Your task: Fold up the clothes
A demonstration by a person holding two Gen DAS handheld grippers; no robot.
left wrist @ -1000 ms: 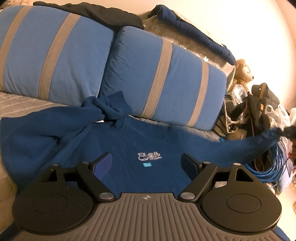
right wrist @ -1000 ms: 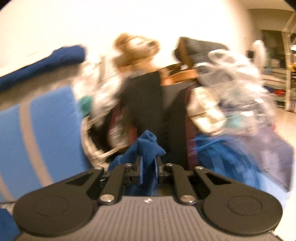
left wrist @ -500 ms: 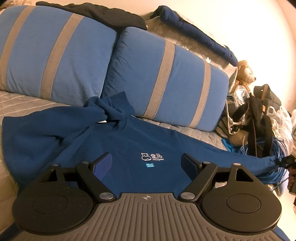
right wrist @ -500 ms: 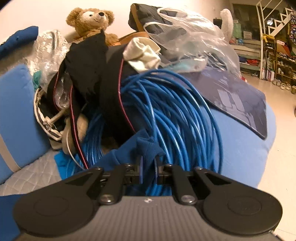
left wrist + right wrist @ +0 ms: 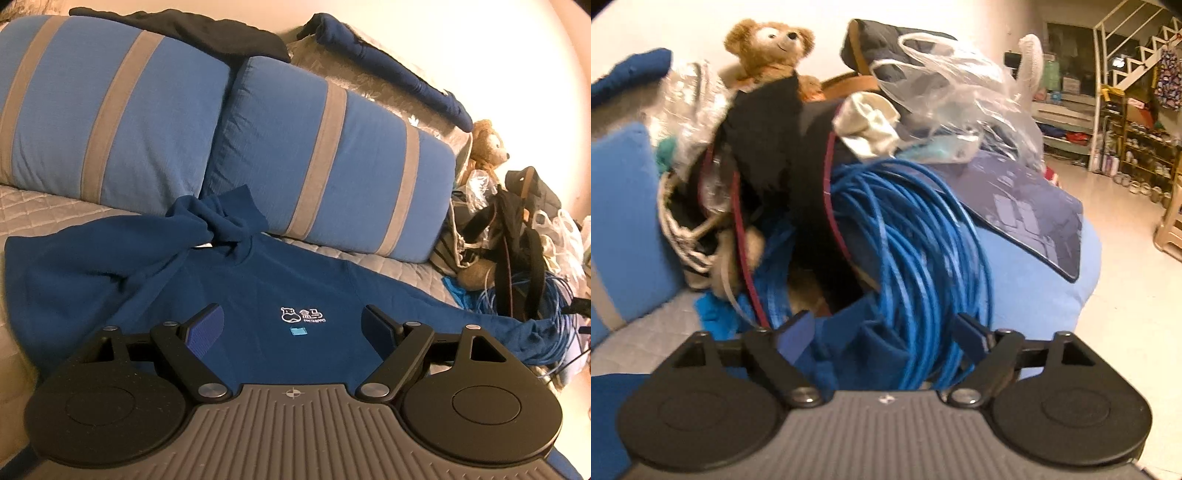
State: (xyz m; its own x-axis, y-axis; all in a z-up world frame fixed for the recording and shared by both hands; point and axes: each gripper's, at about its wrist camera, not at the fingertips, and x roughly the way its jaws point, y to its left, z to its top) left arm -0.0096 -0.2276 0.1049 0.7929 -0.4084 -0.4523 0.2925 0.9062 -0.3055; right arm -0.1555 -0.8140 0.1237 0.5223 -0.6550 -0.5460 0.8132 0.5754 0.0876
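the left gripper (image 5: 293, 319) hangs wide and empty over the chest of the navy sweatshirt (image 5: 258, 288), likely waiting for the garment to lie flat. the sweatshirt lies face up on the quilted sofa seat (image 5: 33, 205), hood bunched at 11 o'clock of its white logo (image 5: 303, 315), far sleeve stretched toward 3 o'clock. the right gripper (image 5: 882, 332) is opening, its jaws apart around the sleeve cuff (image 5: 857, 343) beside the blue cable coil (image 5: 916, 240), apparently laying the sleeve out.
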